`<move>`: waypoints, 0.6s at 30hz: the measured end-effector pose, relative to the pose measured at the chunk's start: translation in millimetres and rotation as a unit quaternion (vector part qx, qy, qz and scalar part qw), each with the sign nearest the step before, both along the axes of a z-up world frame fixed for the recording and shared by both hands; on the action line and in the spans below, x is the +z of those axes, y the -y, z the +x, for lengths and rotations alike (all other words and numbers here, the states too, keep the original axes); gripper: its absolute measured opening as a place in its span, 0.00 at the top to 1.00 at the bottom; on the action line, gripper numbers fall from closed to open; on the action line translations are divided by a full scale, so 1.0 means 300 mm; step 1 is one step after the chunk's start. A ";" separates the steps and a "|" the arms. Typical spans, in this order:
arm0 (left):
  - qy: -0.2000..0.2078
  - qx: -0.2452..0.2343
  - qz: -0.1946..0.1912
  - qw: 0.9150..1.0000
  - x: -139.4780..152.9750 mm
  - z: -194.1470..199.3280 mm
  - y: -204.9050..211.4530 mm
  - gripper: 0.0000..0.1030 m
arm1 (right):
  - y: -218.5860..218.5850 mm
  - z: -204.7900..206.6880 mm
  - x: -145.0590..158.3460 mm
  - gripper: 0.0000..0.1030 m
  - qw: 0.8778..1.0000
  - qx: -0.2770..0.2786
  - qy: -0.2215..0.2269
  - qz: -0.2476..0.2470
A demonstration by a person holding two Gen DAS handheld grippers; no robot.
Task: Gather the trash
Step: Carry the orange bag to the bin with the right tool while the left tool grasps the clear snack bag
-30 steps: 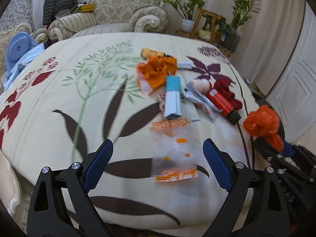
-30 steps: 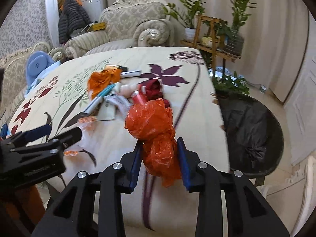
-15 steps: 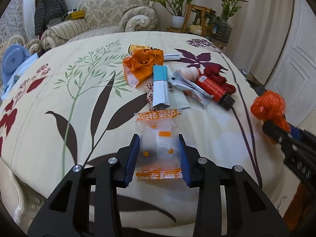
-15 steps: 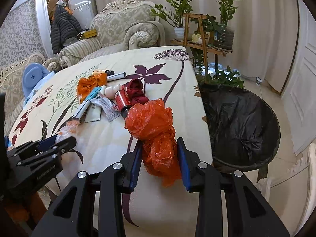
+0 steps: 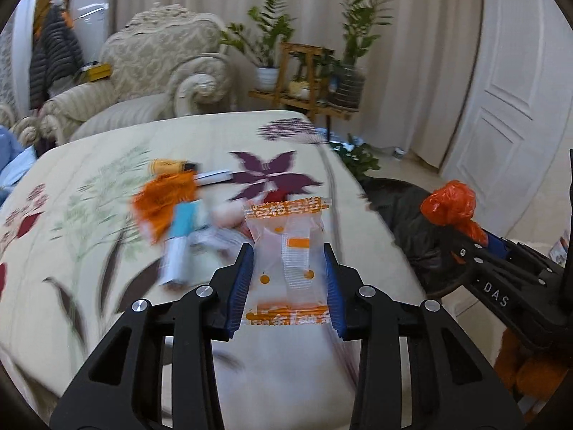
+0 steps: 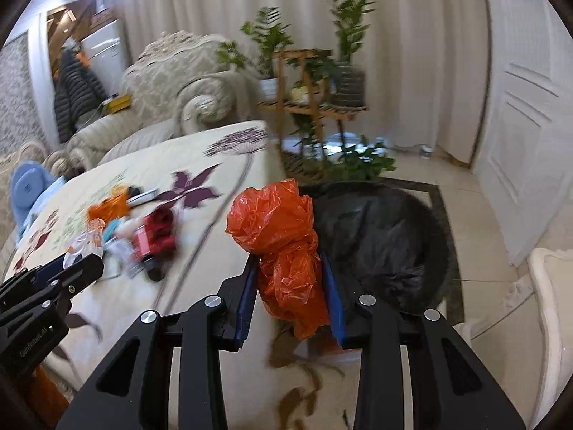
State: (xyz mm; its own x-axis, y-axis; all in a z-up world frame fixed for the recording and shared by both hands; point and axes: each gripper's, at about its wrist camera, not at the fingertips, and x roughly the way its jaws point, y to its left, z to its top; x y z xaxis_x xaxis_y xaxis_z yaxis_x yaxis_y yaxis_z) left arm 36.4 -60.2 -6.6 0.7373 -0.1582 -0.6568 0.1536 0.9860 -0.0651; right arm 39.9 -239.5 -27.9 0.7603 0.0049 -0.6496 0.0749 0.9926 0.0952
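Observation:
My left gripper is shut on a clear plastic wrapper with orange print and holds it lifted above the table. My right gripper is shut on a crumpled orange plastic bag, held off the table's right edge in front of the black-lined trash bin. The orange bag also shows at the right of the left wrist view. More trash lies on the flowered tablecloth: an orange wrapper, a blue and white box, a red item.
The trash bin stands on the floor right of the table. A cream armchair and a wooden plant stand stand behind the table. A white door is at the right.
My left gripper closed on the clear wrapper and lifted it off the table, swinging right. My right gripper carried the orange bag rightward to the bin.

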 end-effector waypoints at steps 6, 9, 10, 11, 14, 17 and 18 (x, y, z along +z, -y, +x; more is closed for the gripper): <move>-0.008 -0.032 0.008 0.999 -0.041 0.113 0.173 0.64 | 0.116 0.057 -0.023 0.66 0.999 -0.045 -0.002 -0.002; -0.016 -0.043 0.019 0.999 -0.070 0.164 0.249 0.64 | 0.156 0.089 -0.044 0.66 0.998 -0.059 -0.008 -0.003; -0.018 -0.045 0.022 0.999 -0.076 0.175 0.266 0.64 | 0.168 0.100 -0.052 0.66 0.998 -0.063 -0.009 -0.003; -0.022 -0.049 0.026 0.998 -0.086 0.196 0.288 0.64 | 0.181 0.114 -0.061 0.66 0.998 -0.066 -0.011 -0.003; -0.031 -0.053 0.036 0.997 -0.103 0.243 0.345 0.64 | 0.214 0.145 -0.077 0.66 0.997 -0.072 -0.015 -0.003; -0.033 -0.056 0.044 0.997 -0.110 0.286 0.395 0.64 | 0.242 0.177 -0.090 0.66 0.997 -0.078 -0.017 -0.007; -0.034 -0.056 0.045 0.997 -0.112 0.294 0.408 0.64 | 0.253 0.183 -0.093 0.66 0.997 -0.080 -0.019 -0.008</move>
State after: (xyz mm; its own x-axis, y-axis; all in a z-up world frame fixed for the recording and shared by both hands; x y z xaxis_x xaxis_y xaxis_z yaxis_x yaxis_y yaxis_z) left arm 124.7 -182.7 -40.0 0.6712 -0.1747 -0.7204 0.2612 0.9652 0.0093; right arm 94.8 -315.4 -55.7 0.7260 -0.1248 -0.6763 0.2355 0.9691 0.0739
